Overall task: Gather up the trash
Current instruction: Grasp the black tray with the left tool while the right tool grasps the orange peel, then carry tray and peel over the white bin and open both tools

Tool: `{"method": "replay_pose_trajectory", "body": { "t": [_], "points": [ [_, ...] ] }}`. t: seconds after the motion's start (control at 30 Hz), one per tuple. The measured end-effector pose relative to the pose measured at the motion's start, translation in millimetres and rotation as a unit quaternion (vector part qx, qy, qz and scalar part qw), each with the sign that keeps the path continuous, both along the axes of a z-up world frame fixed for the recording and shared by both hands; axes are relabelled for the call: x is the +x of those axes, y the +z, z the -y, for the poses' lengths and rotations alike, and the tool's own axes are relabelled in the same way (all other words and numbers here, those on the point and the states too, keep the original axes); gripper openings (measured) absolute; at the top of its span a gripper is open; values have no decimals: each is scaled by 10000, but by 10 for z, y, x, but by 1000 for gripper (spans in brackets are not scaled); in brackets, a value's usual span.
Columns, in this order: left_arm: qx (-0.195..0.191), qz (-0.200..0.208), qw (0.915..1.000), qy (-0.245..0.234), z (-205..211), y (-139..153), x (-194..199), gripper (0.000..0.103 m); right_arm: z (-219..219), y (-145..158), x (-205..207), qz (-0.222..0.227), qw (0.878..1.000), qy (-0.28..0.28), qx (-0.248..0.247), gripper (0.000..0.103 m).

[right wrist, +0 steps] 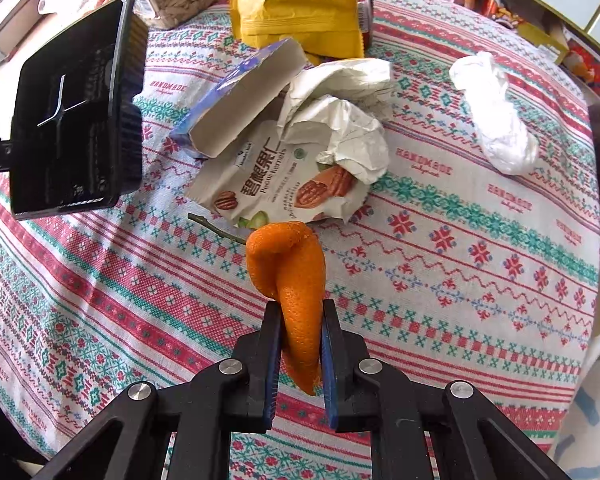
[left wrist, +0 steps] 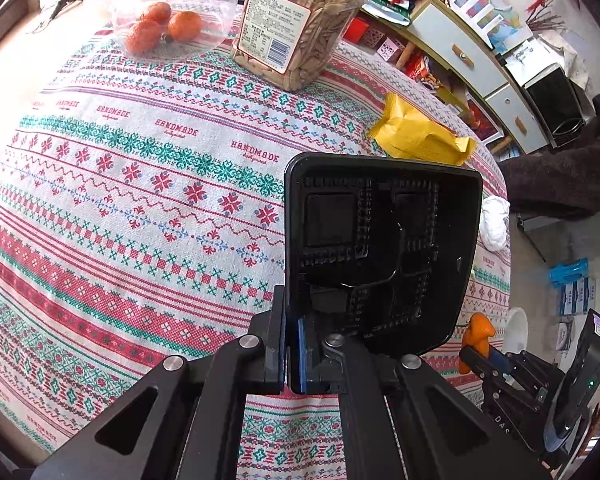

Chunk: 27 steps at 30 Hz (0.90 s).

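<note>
My left gripper (left wrist: 294, 320) is shut on the rim of a black plastic tray (left wrist: 380, 256) and holds it up above the patterned tablecloth (left wrist: 140, 184); the tray also shows in the right wrist view (right wrist: 72, 108) at the left. My right gripper (right wrist: 300, 312) is shut on a piece of orange peel (right wrist: 292, 272), lifted above the cloth; the peel also shows in the left wrist view (left wrist: 476, 336). Ahead of it lie a pecan snack bag (right wrist: 276, 184), an open blue box (right wrist: 240, 96), crumpled white paper (right wrist: 340, 116), a twig (right wrist: 216, 230), a white tissue (right wrist: 496, 120) and a yellow packet (right wrist: 300, 12).
A clear jar with oranges (left wrist: 172, 12) and a jar of seeds (left wrist: 300, 20) stand at the far side of the table. Cabinets (left wrist: 468, 52) and boxes on the floor (left wrist: 572, 288) lie beyond the table's right edge.
</note>
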<state>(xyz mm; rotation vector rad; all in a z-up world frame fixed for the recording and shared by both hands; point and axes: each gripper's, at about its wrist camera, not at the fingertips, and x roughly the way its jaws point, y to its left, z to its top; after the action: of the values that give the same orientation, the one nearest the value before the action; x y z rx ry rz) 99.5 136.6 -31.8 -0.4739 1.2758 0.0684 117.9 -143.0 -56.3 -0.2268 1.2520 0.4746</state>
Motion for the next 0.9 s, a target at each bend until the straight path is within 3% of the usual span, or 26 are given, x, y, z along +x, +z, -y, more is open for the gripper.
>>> {"method": "replay_pose_trajectory", "body": {
  "t": [0.3,0.9],
  "points": [
    [106,172,9992,-346,403,174,-276,3,339,194,-122,222,9997,-121,-73,15],
    [467,320,9877,-1457,1939,197,-221,4,1420,288,-189,339,9939,-1042,-146,15]
  ]
}}
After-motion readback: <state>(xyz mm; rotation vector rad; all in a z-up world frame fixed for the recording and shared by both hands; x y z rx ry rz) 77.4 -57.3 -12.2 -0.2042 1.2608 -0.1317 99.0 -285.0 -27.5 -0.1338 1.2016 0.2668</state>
